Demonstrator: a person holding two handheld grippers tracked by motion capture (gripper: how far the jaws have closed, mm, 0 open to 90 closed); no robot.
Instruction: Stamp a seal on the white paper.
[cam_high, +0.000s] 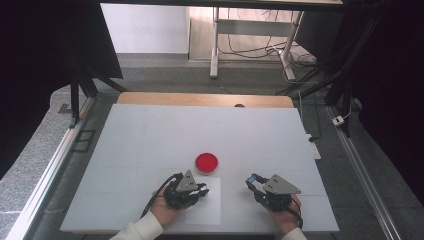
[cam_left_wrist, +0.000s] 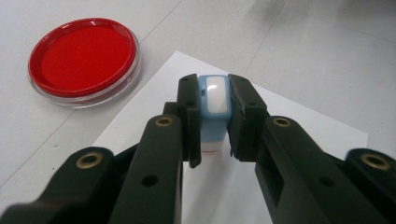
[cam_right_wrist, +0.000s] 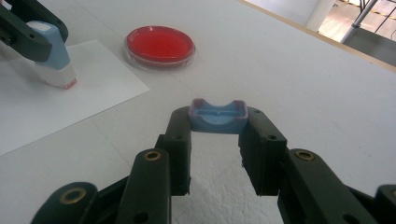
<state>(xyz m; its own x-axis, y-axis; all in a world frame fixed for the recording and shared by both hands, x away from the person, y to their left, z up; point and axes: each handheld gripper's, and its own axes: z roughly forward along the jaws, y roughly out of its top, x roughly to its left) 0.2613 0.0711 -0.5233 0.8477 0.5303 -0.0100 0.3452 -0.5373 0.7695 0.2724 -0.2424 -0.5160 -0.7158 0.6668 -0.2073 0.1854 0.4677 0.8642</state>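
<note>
High view: left claw (cam_high: 200, 190) and right claw (cam_high: 251, 181) held low over the near edge of the white surface (cam_high: 150, 135), forearms entering from below, both pointed away from the person; red ink pad (cam_high: 206, 162) just beyond the left claw; white paper sheet (cam_high: 210, 210) beneath it.

Left gripper view: claw closed on a light-blue stamp (cam_left_wrist: 214, 109), gripped upright, base on or just over the sheet (cam_left_wrist: 299, 126); ink pad (cam_left_wrist: 83, 53) at upper left, lid off.

Right gripper view: claw closed on a blue stamp cap (cam_right_wrist: 217, 116), hollow side up, clear of the surface. No legible writing anywhere.
</note>
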